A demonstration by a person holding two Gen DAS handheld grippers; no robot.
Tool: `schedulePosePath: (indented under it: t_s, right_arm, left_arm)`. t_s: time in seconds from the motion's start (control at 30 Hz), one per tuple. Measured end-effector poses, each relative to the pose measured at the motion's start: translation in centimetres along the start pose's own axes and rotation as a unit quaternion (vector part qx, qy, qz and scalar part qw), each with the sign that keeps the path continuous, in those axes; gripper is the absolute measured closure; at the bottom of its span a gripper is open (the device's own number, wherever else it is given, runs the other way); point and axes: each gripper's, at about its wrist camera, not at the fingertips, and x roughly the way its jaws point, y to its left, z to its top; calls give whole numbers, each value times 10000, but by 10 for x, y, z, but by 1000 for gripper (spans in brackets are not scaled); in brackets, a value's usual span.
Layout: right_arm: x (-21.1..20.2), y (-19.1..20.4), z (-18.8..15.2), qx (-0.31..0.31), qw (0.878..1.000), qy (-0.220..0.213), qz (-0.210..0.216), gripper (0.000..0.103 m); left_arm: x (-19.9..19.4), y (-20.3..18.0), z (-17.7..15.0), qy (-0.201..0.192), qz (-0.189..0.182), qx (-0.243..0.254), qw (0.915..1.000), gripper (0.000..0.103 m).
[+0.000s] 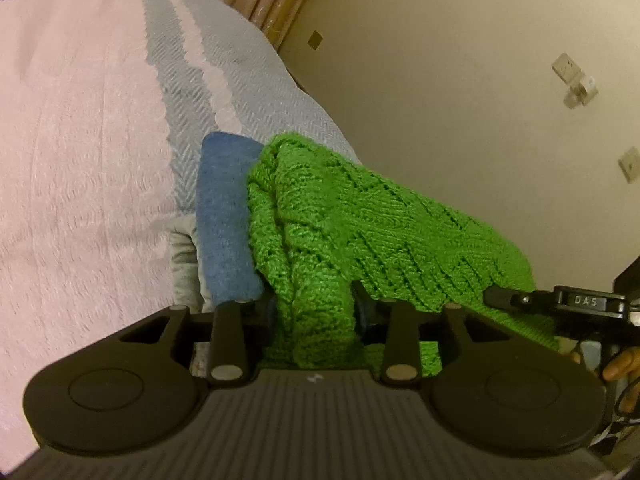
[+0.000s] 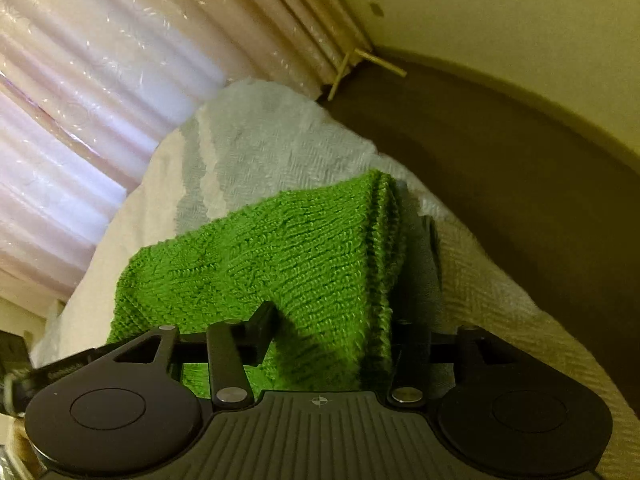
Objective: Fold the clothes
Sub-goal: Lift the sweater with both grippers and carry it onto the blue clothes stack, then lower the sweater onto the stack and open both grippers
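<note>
Left gripper [image 1: 314, 304] and right gripper [image 2: 332, 332] each clench the green knit [image 1: 340, 216] bunched between their fingers

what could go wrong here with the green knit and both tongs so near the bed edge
1. The green knit lies by the edge of the bed, above the floor; a careless pull might drag it over.
2. Its open weave bunches between the left tongs and the right tongs; a tip may snag a loop on withdrawal.
3. It overlaps the blue cloth, which could shift with it.
</note>
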Motion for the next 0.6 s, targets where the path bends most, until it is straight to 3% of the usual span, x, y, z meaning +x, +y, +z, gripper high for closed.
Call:
schedulePosePath:
  t_s: [0.03, 0.1, 0.17, 0.23, 0.3, 0.43, 0.53, 0.6]
  right_arm:
    - [-5, 2, 0, -81, 9998, -107, -126, 55]
    - [-15, 7, 1, -241, 9985, -320, -379, 44]
    - [-27, 13, 2, -425, 9954, -568, -639, 43]
    - [-41, 22, 5, -631, 9905, -917, -806, 43]
    - [-47, 36, 9, -963, 9854, -1145, -810, 43]
    - [-24, 65, 10, -1637, 9761, -1088, -925, 44]
    - [8, 69, 6, -1792, 9729, -900, -1154, 56]
    - [27, 64, 1, -1893, 9706, -718, -1305, 57]
  left_arm:
    - [-3, -2, 3, 9, 74, 99, 9999, 66]
    - [-16, -5, 7, -56, 238, 261, 9994, 65]
    - [-32, -8, 12, -221, 412, 396, 9981, 66]
    - [-47, -15, 19, -477, 651, 591, 9950, 81]
    - [-51, -28, 30, -644, 767, 915, 9908, 102]
    - [-33, -52, 42, -720, 813, 1560, 9818, 103]
    - [1, -44, 39, -481, 961, 1512, 9826, 103]
    - [18, -35, 33, -381, 1071, 1483, 9824, 103]
